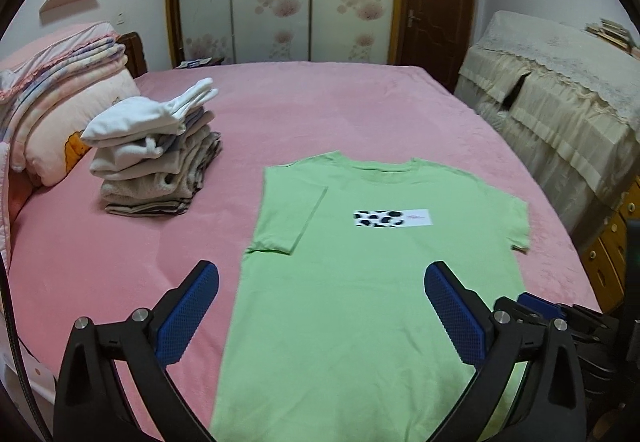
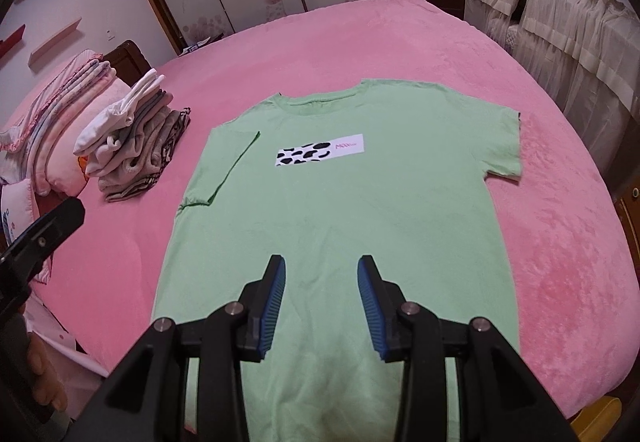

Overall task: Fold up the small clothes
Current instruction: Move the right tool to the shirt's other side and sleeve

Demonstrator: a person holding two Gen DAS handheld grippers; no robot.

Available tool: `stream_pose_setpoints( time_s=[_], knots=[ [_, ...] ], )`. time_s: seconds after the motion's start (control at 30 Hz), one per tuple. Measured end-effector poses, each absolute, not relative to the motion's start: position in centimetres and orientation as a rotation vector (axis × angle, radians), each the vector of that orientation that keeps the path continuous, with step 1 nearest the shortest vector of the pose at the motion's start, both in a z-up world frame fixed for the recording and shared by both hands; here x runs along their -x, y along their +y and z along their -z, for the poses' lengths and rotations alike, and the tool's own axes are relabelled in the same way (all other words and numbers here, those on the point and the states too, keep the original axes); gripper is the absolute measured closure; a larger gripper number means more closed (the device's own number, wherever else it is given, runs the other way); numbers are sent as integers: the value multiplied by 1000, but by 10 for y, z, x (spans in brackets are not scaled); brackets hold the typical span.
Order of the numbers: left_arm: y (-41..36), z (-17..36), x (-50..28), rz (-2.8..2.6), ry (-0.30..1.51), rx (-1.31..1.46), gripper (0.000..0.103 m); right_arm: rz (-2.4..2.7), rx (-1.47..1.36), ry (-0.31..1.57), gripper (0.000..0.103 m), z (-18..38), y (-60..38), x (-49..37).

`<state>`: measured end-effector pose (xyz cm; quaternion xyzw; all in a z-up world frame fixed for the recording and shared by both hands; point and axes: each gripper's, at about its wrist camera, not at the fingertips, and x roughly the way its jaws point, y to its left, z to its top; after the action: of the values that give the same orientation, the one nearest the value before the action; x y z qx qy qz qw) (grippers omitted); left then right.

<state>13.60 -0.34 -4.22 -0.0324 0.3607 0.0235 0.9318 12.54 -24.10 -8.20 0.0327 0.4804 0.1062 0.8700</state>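
Clearance around the green T-shirt (image 2: 340, 210)

Left of it, a stack of folded clothes (image 1: 156, 158) blocks passage, with pillows (image 1: 60, 114) beyond; bare pink bedspread (image 2: 560, 242) lies open to its right and past its collar; a draped cabinet (image 1: 560, 102) stands beyond the right bed edge.

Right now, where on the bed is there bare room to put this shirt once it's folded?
Bare pink blanket lies beyond the green T-shirt collar, toward the wardrobe, and past its spread right sleeve. Left of the shirt it is crowded: the folded clothes stack sits there, pillows behind it.
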Motion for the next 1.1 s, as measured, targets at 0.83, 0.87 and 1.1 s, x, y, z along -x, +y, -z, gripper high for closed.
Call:
stream_pose_setpoints(
  time_s=[0.83, 0.87, 1.1],
  knots=[
    [-72, 6, -209, 23, 623, 1, 1, -48, -55, 856, 48, 34, -342, -176],
    [-74, 7, -216, 24, 625, -1, 1, -37, -55, 854, 46, 33, -347, -181],
    [-94, 22, -265, 14, 638, -17, 1, 50, -102, 855, 46, 40, -400, -230]
  ],
)
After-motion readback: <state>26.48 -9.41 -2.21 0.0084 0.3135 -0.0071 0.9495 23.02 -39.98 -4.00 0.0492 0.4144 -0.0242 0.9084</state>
